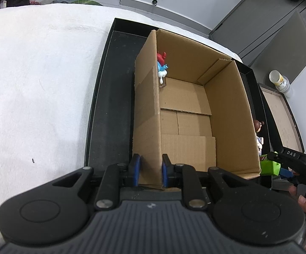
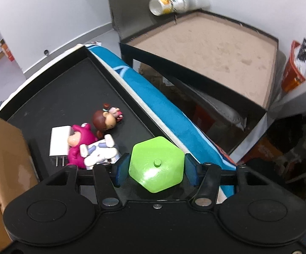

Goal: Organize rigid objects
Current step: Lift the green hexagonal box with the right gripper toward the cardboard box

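Note:
My left gripper [image 1: 150,172] is shut on the near left wall of an open cardboard box [image 1: 227,110] that stands in a black tray [image 1: 110,97]. A red and blue figurine [image 1: 162,65] lies inside the box against that wall. My right gripper [image 2: 156,169] straddles a green hexagonal block [image 2: 156,165], its blue pads [image 2: 122,169] just beside the block's sides. In the tray [image 2: 68,89] lie a pink bear figure [image 2: 79,146], a white plug adapter [image 2: 59,142], a white toy [image 2: 102,152] and a brown-haired doll [image 2: 106,120]. The right gripper and green block [image 1: 269,166] also show in the left wrist view.
A white cloth [image 1: 36,84] covers the surface left of the tray. A blue and white towel [image 2: 153,97] runs along the tray's right edge. Beyond it stands a brown-lined black box [image 2: 216,48] with a stack of paper cups [image 2: 174,3] behind it.

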A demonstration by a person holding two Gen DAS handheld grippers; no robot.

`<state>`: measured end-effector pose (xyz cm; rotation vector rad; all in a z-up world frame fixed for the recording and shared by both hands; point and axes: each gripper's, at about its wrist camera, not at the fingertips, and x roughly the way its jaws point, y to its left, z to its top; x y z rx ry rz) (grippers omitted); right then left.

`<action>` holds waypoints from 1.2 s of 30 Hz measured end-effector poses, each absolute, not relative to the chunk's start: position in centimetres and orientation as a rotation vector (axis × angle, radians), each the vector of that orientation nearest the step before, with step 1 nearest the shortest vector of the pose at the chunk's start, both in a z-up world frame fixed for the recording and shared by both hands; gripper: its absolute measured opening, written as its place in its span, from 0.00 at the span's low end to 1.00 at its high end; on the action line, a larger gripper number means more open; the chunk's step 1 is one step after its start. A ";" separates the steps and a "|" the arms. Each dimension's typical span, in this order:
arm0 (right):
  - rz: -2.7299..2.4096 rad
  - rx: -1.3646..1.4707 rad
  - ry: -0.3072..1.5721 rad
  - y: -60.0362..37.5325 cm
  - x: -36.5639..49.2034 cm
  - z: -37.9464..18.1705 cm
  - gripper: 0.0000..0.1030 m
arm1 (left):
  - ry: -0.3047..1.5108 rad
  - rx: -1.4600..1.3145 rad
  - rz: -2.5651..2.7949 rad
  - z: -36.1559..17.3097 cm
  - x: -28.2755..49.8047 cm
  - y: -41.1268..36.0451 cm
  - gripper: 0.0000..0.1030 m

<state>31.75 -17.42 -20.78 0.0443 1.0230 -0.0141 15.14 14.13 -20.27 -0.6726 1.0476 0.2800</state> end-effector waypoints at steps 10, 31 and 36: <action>0.116 -0.001 1.030 -15.4 30.8 -18.7 0.52 | 1.045 -0.675 0.281 -20.3 15.0 14.1 0.19; 0.290 -0.068 0.946 -10.5 28.5 -14.3 0.52 | 1.019 -0.688 0.275 -19.4 14.6 14.4 0.19; 0.329 -0.085 0.925 -9.3 28.2 -13.4 0.52 | 1.008 -0.686 0.271 -19.0 14.5 14.5 0.17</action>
